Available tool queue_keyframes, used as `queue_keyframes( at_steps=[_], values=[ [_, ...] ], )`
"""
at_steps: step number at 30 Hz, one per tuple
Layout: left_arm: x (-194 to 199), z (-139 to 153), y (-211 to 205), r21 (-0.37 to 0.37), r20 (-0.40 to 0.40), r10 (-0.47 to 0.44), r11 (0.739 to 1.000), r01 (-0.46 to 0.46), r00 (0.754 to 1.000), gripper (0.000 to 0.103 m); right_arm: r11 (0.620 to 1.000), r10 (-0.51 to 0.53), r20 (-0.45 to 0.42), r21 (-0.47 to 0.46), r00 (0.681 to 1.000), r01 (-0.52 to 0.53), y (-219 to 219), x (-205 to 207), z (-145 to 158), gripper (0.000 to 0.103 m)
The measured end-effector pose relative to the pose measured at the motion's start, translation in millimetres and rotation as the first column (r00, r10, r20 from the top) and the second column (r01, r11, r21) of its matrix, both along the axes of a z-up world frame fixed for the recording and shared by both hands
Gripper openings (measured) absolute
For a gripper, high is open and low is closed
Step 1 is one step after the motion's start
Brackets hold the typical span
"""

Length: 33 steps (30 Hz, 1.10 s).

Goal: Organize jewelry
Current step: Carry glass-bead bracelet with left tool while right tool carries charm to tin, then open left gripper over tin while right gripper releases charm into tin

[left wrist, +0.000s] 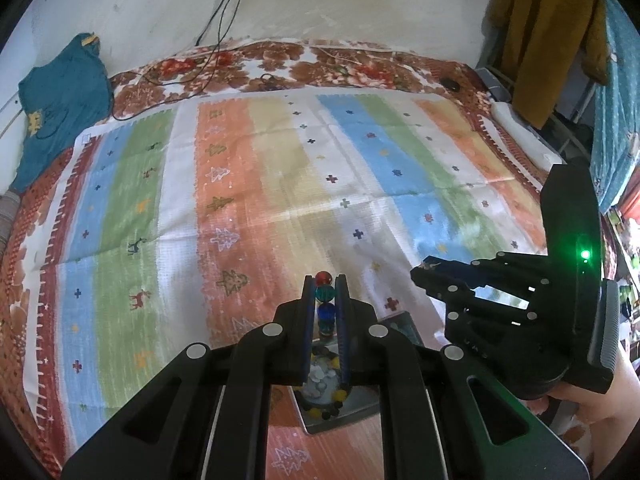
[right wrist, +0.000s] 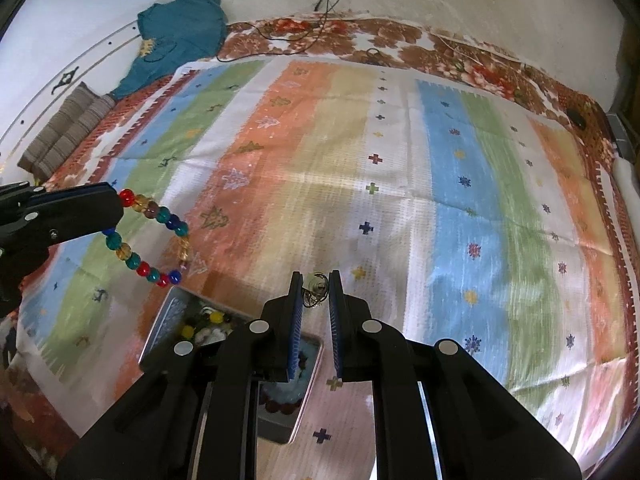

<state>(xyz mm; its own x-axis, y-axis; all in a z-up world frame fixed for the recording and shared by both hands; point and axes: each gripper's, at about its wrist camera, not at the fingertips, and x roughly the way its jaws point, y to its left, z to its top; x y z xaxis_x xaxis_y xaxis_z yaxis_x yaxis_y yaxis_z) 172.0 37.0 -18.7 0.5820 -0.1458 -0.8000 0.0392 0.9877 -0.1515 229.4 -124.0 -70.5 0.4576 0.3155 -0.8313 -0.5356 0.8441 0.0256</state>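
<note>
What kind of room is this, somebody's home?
Most likely a bedroom at home. A striped cloth covers what looks like a bed with a floral sheet; clothes hang at the side, and a folded blanket lies by the wall.

1. Striped cloth (right wrist: 400,184): orange, cream, white, blue and green bands, with small crosses, trees and deer.
2. Bead bracelet (right wrist: 154,236), above the cloth: red, amber, teal, blue.
3. Floral bedcover (left wrist: 304,60) beyond the cloth: brown, red, white.

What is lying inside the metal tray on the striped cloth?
Inside the tray lie yellow and dark loose beads and some pale pieces. The right hand-held gripper covers the rest.
</note>
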Motion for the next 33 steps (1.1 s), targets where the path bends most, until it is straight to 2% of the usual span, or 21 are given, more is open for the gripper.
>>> queue_keyframes(
  at_steps=[12, 22, 25, 29, 33],
  values=[
    [-23.4, 4.9, -8.5, -0.010, 0.013, -0.019, 1.000, 0.019, 1.000, 0.009, 0.999, 0.049, -0.013, 0.009, 0.999, -0.049, -4.0, -22.2, -0.1, 0.014],
    [-41.1, 4.5, -17.0, -0.003, 0.008, -0.025, 1.000, 0.025, 1.000, 0.010, 0.993, 0.109, -0.052, 0.054, 0.993, -0.106, -3.4, -38.5, -1.5, 0.015],
    [-43.3, 3.1, -14.1, 0.004, -0.004, 0.010, 1.000, -0.010, 1.000, 0.011, 0.993, 0.109, -0.056, 0.056, 0.992, -0.106, -5.8, -42.4, -2.0, 0.043],
    [-49.3, 1.5, -10.9, 0.000, -0.011, 0.023, 1.000, -0.023, 1.000, 0.014, 0.994, 0.098, -0.038, 0.046, 0.994, -0.096, -10.4, -48.6, 0.5, 0.045],
    [-60.7, 3.2, -10.0, -0.005, 0.000, 0.026, 1.000, -0.026, 1.000, 0.025, 0.995, 0.090, -0.010, 0.049, 0.996, -0.089, -18.4, -57.3, 6.1, 0.051]
  ],
)
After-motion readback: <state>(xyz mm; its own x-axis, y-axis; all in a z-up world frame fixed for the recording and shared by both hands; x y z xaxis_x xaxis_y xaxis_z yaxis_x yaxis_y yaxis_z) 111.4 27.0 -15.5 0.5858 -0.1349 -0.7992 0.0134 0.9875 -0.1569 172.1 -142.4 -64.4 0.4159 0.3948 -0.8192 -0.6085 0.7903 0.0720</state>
